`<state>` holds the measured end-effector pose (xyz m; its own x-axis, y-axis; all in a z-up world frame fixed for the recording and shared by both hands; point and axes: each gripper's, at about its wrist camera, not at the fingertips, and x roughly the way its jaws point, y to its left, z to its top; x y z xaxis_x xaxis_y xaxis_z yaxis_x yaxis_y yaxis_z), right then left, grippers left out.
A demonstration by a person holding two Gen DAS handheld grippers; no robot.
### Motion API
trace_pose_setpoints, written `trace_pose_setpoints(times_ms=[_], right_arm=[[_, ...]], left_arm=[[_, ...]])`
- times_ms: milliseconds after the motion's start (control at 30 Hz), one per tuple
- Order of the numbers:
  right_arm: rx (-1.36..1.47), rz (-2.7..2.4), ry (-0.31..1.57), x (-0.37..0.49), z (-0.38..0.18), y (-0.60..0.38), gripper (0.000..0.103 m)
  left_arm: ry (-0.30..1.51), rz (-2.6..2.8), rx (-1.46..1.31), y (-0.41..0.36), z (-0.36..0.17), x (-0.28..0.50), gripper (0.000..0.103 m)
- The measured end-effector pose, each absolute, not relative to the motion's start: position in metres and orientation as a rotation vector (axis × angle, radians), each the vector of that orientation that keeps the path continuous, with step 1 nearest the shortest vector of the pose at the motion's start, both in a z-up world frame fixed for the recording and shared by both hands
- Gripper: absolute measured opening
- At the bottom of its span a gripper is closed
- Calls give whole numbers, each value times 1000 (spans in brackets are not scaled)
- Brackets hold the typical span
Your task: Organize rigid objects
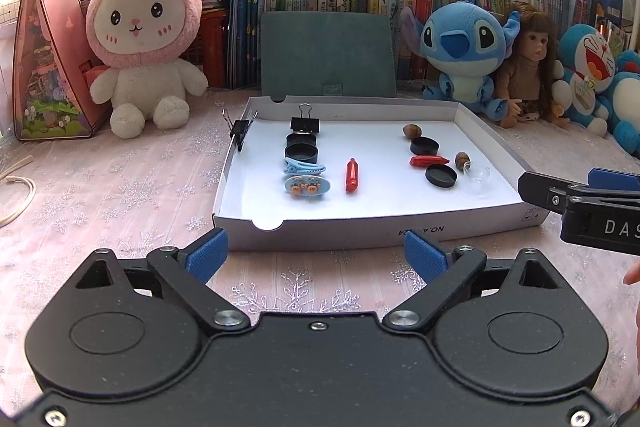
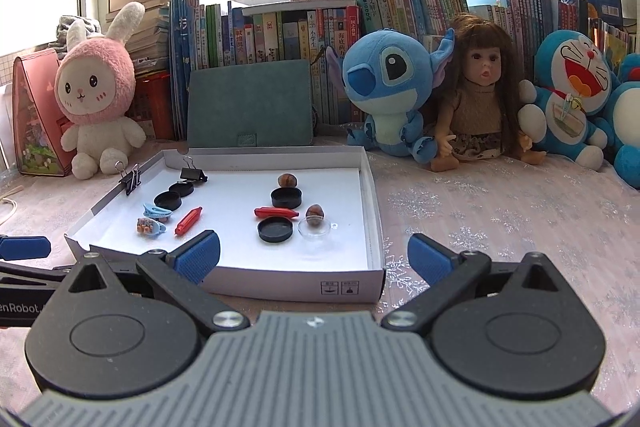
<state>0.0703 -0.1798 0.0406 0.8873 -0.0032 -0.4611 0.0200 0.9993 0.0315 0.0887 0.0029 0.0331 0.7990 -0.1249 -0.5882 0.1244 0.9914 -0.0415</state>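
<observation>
**Both sets of jaws wide and empty, short of the tray's near wall; the loose items lie ahead and nearer my right.**

My left gripper (image 1: 316,251) and right gripper (image 2: 314,255) each hold their jaws spread wide, gripping nothing, above the surface just before the white tray (image 2: 280,281). Ahead of my left jaws runs a sorted column: binder clip (image 1: 305,123), two black caps, blue hair clips (image 1: 305,167), with one red cylinder (image 1: 351,175) beside it, long axis pointing away from me. The unsorted cluster lies ahead of my right jaws and slightly left of their centre: black cap (image 2: 275,230), clear glass dish (image 2: 315,228), nut (image 2: 314,214), and a second red cylinder (image 2: 276,213) lying crosswise to my reach. I judge my right jaws the nearer, and this crosswise piece would need a wrist turn to grip across its width.
</observation>
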Motion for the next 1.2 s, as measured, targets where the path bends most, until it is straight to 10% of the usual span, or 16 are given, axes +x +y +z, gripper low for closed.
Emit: trace_pose_setpoints(times_ms=[1200], right_arm=[[14, -22, 696, 91, -10, -169, 103]], left_arm=[[710, -51, 15, -4, -10, 108, 103]])
